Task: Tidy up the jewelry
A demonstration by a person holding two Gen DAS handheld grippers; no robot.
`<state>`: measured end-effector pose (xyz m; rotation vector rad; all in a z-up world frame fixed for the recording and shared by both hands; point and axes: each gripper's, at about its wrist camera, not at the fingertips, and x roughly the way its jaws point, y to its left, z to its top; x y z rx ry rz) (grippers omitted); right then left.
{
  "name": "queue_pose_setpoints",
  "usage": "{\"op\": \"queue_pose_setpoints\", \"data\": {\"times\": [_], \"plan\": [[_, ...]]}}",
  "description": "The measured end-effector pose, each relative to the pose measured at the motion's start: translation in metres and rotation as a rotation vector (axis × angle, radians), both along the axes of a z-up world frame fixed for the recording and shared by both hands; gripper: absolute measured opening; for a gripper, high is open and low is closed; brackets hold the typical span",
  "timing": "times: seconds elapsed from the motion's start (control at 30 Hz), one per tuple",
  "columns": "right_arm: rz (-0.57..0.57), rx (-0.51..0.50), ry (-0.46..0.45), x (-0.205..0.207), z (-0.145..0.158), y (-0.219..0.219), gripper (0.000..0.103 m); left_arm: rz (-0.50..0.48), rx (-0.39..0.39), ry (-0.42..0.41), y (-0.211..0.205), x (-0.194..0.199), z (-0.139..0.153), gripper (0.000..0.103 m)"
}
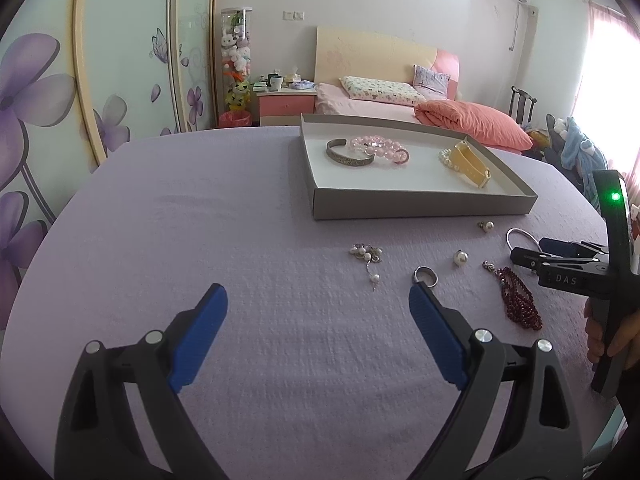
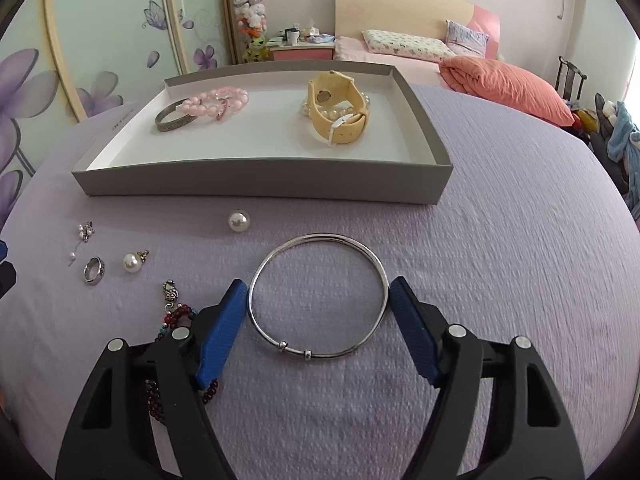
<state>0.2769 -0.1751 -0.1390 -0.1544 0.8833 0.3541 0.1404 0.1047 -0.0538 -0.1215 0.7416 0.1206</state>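
Observation:
A grey tray (image 2: pixel 256 188) (image 1: pixel 420 206) on the purple cloth holds a metal cuff (image 2: pixel 176 120), a pink bead bracelet (image 2: pixel 216 100), a pearl bracelet and a yellow watch (image 2: pixel 340 112). A thin silver bangle (image 2: pixel 318 294) lies flat on the cloth. My right gripper (image 2: pixel 318 296) is open, its blue pads on either side of the bangle, touching or nearly touching it. My left gripper (image 1: pixel 318 300) is open and empty above the cloth, near a silver ring (image 1: pixel 425 276). Loose pieces lie in front of the tray: two pearl earrings (image 2: pixel 239 221) (image 2: pixel 133 262), a pearl drop cluster (image 1: pixel 366 254) and dark red beads (image 1: pixel 520 300).
The cloth-covered table's far edge lies just behind the tray. A bed with a pink quilt (image 1: pixel 472 124), a nightstand (image 1: pixel 286 104) and flowered wardrobe doors (image 1: pixel 40 100) stand beyond. A chair with clothes (image 1: pixel 576 148) stands at the right.

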Motion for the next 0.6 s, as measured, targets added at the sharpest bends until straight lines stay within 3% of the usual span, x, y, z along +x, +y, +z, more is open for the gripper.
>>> {"op": "queue_pose_setpoints", "data": {"times": [0.33, 0.47, 0.6], "plan": [[-0.044, 0.053, 0.008, 0.004, 0.006, -0.024, 0.073, -0.037, 0.066, 0.032, -0.010, 0.019, -0.005, 0.091], [-0.055, 0.078, 0.003, 0.006, 0.012, -0.032, 0.073, -0.066, 0.099, 0.065, -0.018, 0.035, -0.011, 0.075], [-0.060, 0.092, 0.003, 0.011, 0.014, -0.036, 0.073, -0.079, 0.084, 0.093, -0.022, 0.048, -0.019, 0.062]]}}
